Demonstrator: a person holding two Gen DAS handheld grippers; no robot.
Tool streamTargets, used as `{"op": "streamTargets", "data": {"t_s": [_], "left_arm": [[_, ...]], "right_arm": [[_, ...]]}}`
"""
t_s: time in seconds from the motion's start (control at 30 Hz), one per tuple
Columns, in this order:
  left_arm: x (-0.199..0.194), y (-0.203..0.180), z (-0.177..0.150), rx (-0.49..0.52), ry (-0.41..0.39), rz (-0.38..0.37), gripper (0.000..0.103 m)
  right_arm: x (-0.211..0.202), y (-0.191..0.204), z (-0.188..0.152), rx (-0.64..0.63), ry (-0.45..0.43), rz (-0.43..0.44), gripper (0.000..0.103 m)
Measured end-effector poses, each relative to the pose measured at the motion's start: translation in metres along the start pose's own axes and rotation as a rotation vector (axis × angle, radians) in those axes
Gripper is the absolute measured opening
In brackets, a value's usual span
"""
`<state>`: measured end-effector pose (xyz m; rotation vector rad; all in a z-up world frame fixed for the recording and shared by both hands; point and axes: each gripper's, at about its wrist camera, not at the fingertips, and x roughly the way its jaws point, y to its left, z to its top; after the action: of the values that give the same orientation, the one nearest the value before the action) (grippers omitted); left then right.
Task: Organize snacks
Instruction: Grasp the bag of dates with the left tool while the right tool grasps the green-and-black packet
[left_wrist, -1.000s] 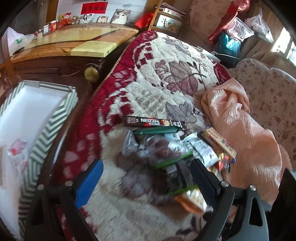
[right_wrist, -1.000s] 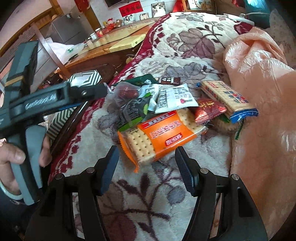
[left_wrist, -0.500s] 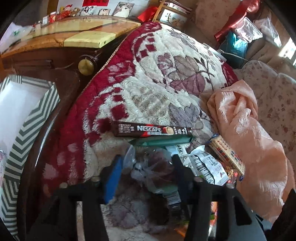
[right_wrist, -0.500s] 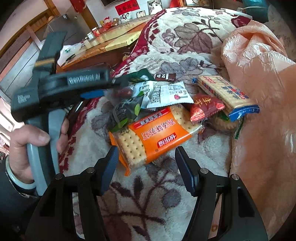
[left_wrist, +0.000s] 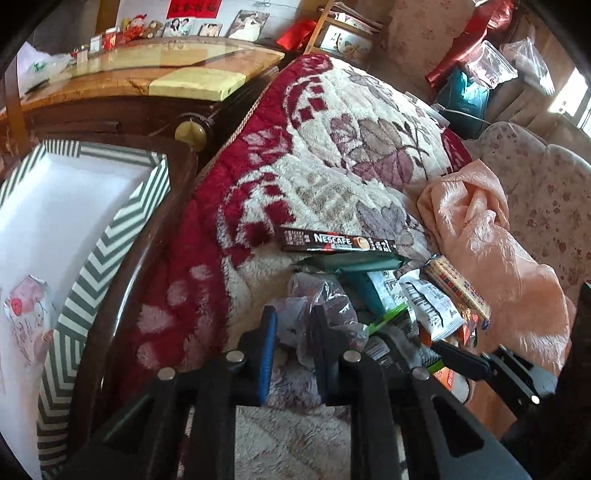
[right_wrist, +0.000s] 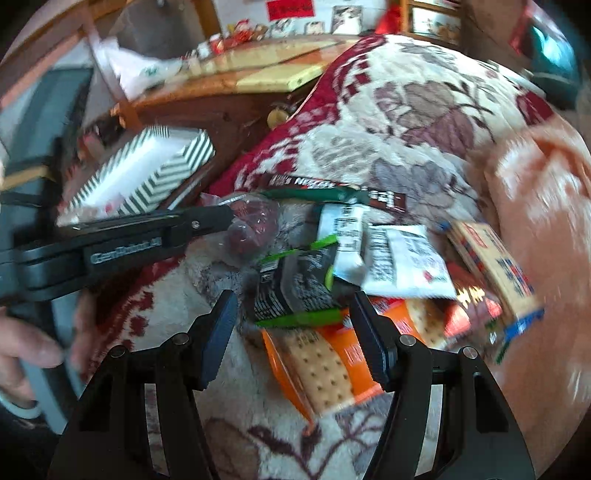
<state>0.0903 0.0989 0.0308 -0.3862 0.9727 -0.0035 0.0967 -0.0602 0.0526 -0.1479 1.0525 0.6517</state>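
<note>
A pile of snacks lies on the floral blanket (left_wrist: 332, 166). My left gripper (left_wrist: 294, 332) is shut on a clear plastic bag of dark red pieces (left_wrist: 328, 299) at the pile's left edge; in the right wrist view the left gripper (right_wrist: 218, 219) pinches the same clear bag (right_wrist: 255, 230). My right gripper (right_wrist: 293, 319) stands open, low over a black and green packet (right_wrist: 291, 284) and an orange cracker pack (right_wrist: 325, 369), holding nothing. A Nescafe stick (left_wrist: 336, 242), a green packet (left_wrist: 351, 263), a white packet (left_wrist: 430, 308) and a cracker box (left_wrist: 458, 291) lie around them.
A box with green and white stripes (left_wrist: 103, 254) stands open at the left beside the blanket, with a pink packet (left_wrist: 26, 314) inside. A peach cloth (left_wrist: 498, 258) lies right of the pile. A wooden table (left_wrist: 147, 74) stands behind. A hand (right_wrist: 33, 350) holds the left gripper.
The left gripper's jaws have come together on the clear bag. The right gripper slid left, from over the orange cracker pack to over the black and green packet.
</note>
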Motion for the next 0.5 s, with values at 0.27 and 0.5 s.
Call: {"op": "streamTargets", "data": {"t_s": [0.27,0.5], "left_arm": [[0.005,0.002,0.007,-0.040,-0.011,-0.035,0.074],[0.022,-0.015,0.015,0.018,0.028,-0.045,0.079]], "right_arm": [[0.022,0.014,0.013,-0.125,0.062,-0.081,0.063],[0.025,0.008,0.018,-0.121,0.067,-0.047,0.063]]}}
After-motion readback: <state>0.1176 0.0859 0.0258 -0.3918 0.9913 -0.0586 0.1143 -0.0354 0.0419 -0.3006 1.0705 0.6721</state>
